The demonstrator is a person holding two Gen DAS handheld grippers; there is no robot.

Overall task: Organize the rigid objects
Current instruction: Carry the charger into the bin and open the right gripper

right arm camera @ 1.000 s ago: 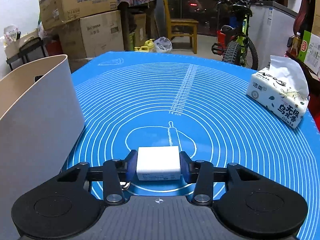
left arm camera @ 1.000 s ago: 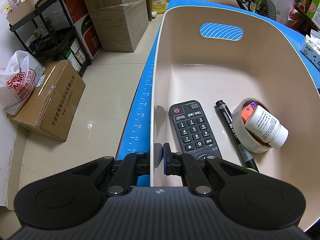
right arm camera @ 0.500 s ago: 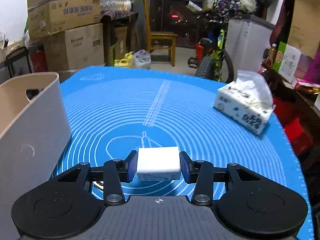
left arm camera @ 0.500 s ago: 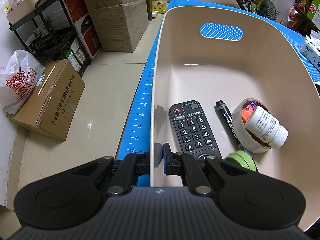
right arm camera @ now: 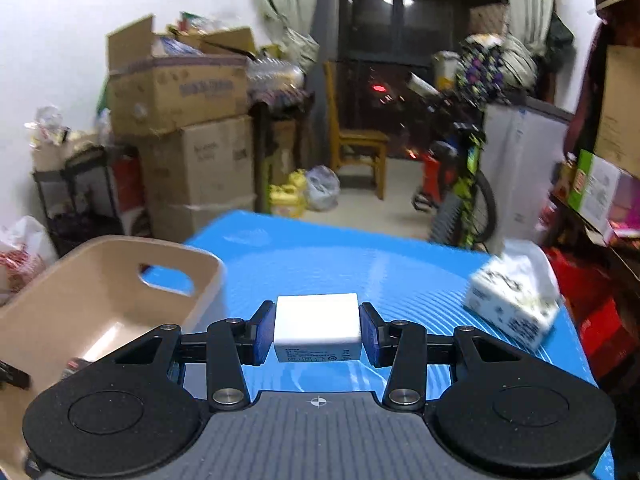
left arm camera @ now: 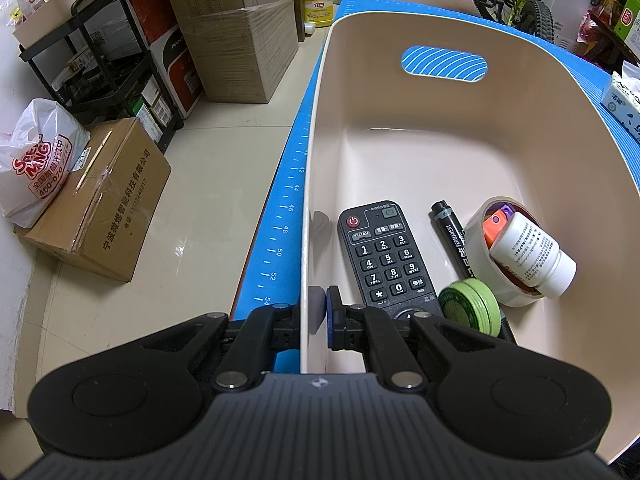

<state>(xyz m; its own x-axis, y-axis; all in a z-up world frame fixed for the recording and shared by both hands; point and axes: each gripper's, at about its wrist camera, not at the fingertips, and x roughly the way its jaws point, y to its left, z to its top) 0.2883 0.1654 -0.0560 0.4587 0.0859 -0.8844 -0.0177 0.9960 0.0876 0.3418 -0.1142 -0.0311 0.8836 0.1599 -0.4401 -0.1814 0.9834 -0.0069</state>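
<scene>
Right wrist: right claw (right arm camera: 318,330) level above mat (right arm camera: 360,264), clamping charger (right arm camera: 317,328).

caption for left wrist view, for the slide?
Left gripper clamped on beige bin wall; remote, marker, green tin inside.

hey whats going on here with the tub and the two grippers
A person is sorting small items into a beige tub. The left gripper is clamped on the tub's near wall. The right gripper holds a white charger block above the blue mat, beside the tub. Inside lie a remote, marker, green tin, tape roll and white bottle.
</scene>
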